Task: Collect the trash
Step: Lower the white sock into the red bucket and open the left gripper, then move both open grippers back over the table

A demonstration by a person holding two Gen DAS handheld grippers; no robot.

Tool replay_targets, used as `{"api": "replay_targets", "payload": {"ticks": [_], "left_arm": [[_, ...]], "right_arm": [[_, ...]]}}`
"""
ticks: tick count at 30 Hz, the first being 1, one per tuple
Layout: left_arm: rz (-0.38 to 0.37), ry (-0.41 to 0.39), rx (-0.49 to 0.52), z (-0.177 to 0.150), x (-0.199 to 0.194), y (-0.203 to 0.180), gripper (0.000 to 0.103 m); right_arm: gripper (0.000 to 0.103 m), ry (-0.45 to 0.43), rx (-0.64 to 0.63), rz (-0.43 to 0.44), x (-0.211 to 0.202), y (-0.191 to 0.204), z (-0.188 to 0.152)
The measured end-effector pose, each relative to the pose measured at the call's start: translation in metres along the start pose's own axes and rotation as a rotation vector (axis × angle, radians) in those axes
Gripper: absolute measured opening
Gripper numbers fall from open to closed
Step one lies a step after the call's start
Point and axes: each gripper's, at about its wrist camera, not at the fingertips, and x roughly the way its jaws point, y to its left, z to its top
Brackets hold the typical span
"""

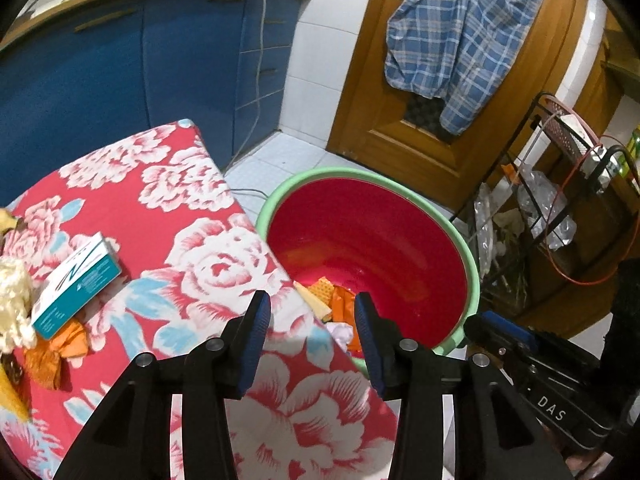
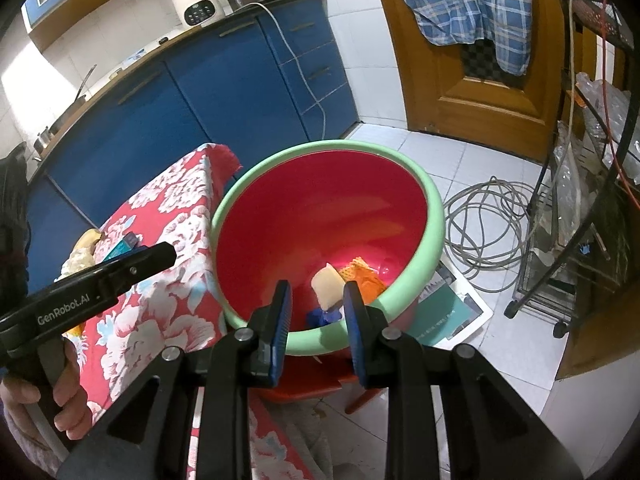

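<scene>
While both grippers, left (image 1: 308, 304) and right (image 2: 314, 292), are hovering parted and empty over one red basin (image 2: 436, 216), perhaps four scraps (image 2: 362, 276) are lying inside; one box (image 1: 76, 284) is waiting on the floral tablecloth (image 1: 192, 216).

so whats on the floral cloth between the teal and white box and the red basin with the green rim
Nothing: in the left wrist view the floral cloth lies bare between the teal and white box and the red basin.
</scene>
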Motion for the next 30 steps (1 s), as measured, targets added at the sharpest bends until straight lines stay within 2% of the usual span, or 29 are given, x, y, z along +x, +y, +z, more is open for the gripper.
{"api": "replay_targets", "payload": {"ticks": [11,18,21,30], "left_arm": [[0.049,-0.031,-0.090,-0.017,-0.033,0.036,0.045],[0.113,-0.059,-0.146,-0.027,-0.055,0.066,0.045],[0.148,-0.072,-0.177,-0.033,-0.066,0.082,0.051],[0.242,-0.103,-0.258,-0.051,-0.091,0.128,0.053]], "right_arm": [[0.036,-0.001,-0.048,0.044,-0.004,0.030,-0.003],[0.039,0.005,-0.091,0.077,-0.004,0.057,-0.005],[0.041,0.005,-0.110,0.091,-0.004,0.070,-0.006],[0.044,0.021,-0.165,0.134,0.000,0.105,-0.012]]}}
